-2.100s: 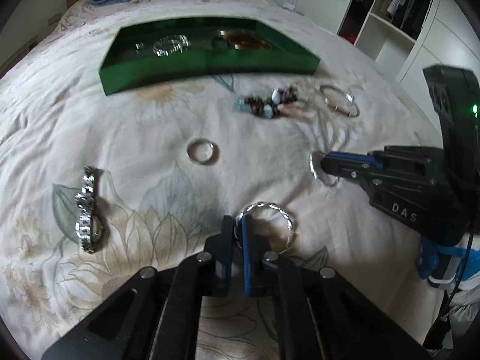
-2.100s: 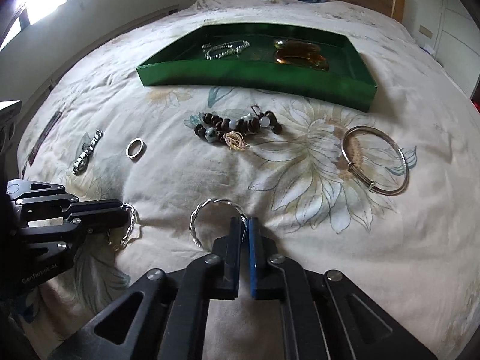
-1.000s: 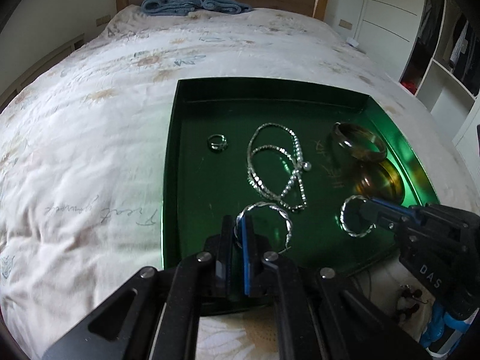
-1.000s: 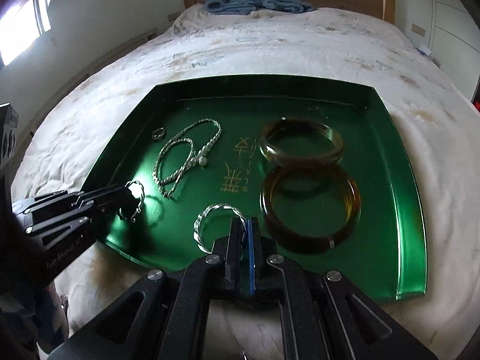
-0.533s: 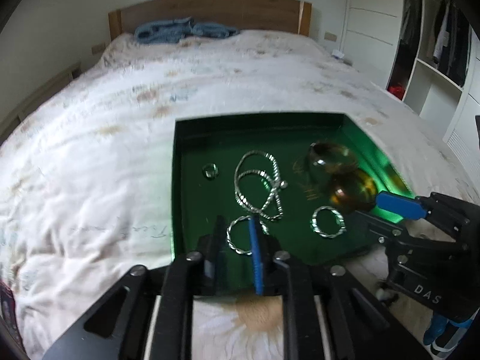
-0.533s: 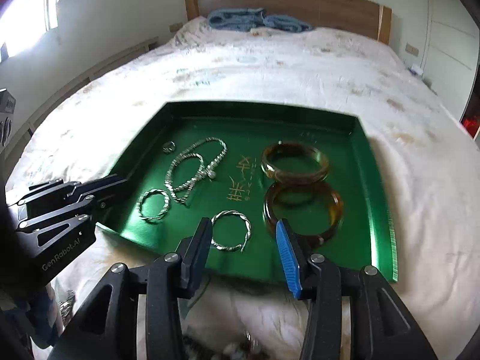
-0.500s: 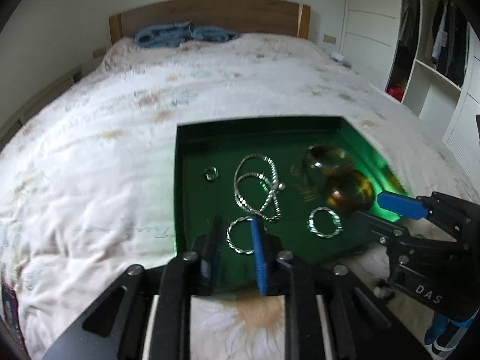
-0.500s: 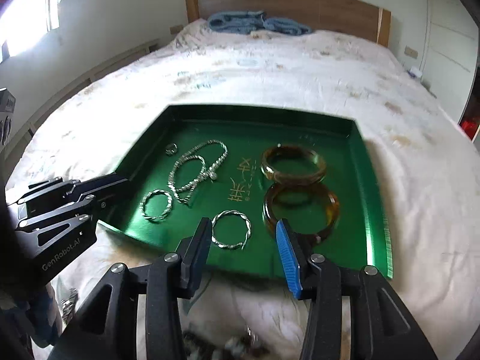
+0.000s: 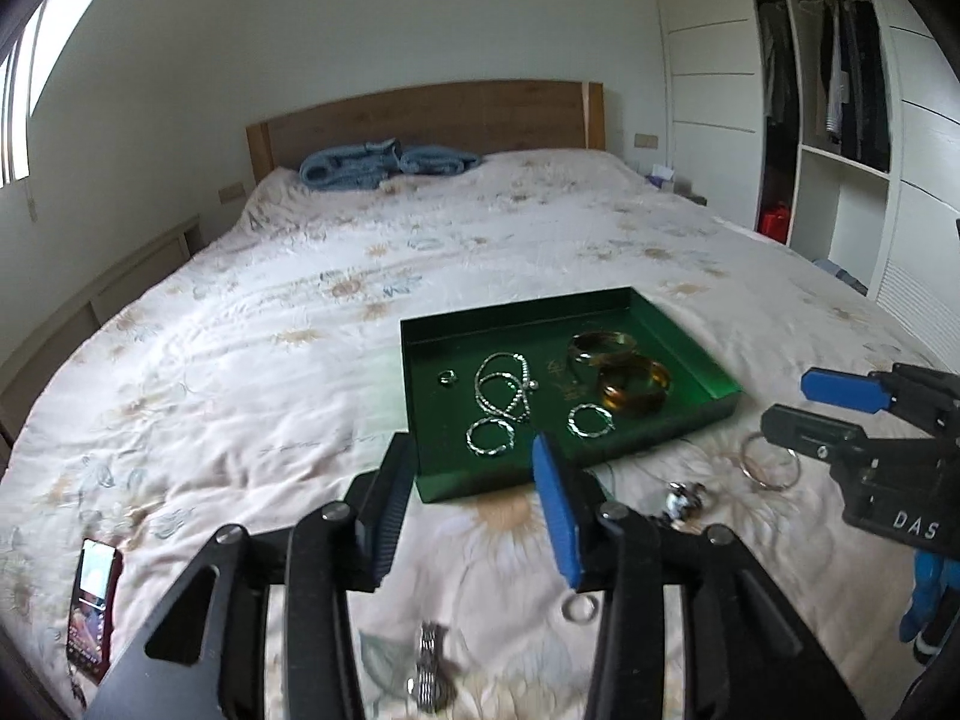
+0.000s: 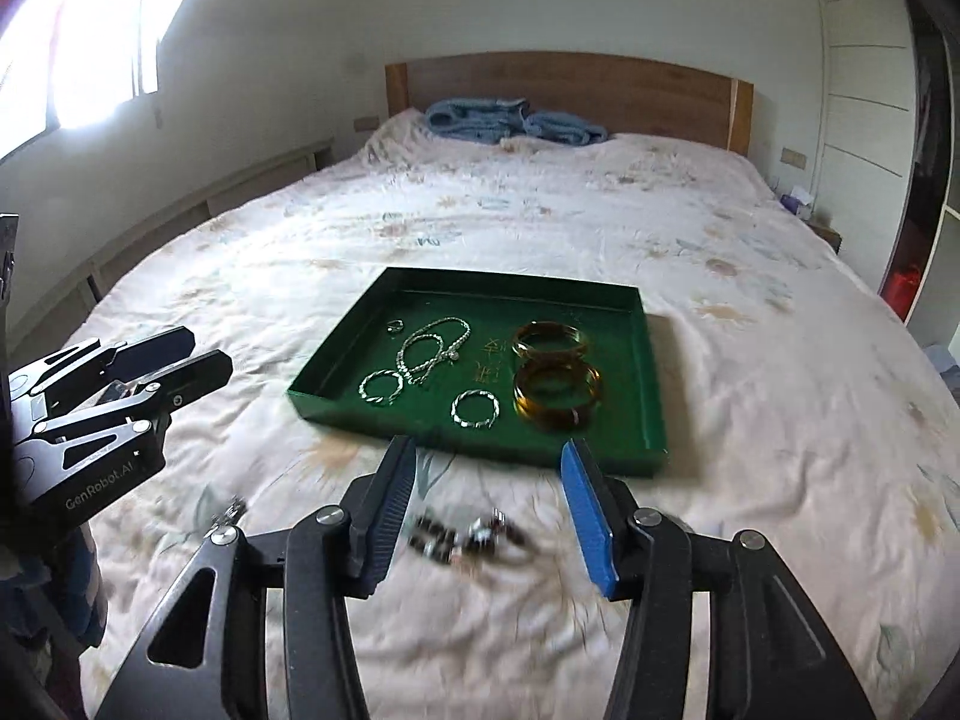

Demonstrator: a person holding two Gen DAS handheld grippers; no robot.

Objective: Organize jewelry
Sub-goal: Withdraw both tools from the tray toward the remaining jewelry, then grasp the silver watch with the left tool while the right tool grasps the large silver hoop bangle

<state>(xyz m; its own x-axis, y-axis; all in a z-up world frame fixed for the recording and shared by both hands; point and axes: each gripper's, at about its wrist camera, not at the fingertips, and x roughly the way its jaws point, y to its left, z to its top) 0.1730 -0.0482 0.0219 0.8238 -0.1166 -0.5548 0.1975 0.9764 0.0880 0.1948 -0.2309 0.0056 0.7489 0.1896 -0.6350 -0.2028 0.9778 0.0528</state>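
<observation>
Jaws spread and empty above the bed

Jaws of the left gripper stand wide apart with nothing between them, and those of the right gripper are spread just as far and equally bare. Both hang over the flowered bed cover, short of the green tray.

Just beyond the left jaws, inside the tray's near edge, lies a twisted silver ring. A second twisted ring lies just ahead of the right jaws. Farther in sit a silver chain, a small ring and two amber bangles, one behind the other and touching.

Below and between the right jaws, on the cover, a beaded bracelet shows blurred. Under the left jaws lie a metal watch band and a plain ring. A thin silver bangle rests on the cover by the right gripper's tips in the left view. A phone lies well off to the left, and a blue blanket sits far ahead at the headboard.
</observation>
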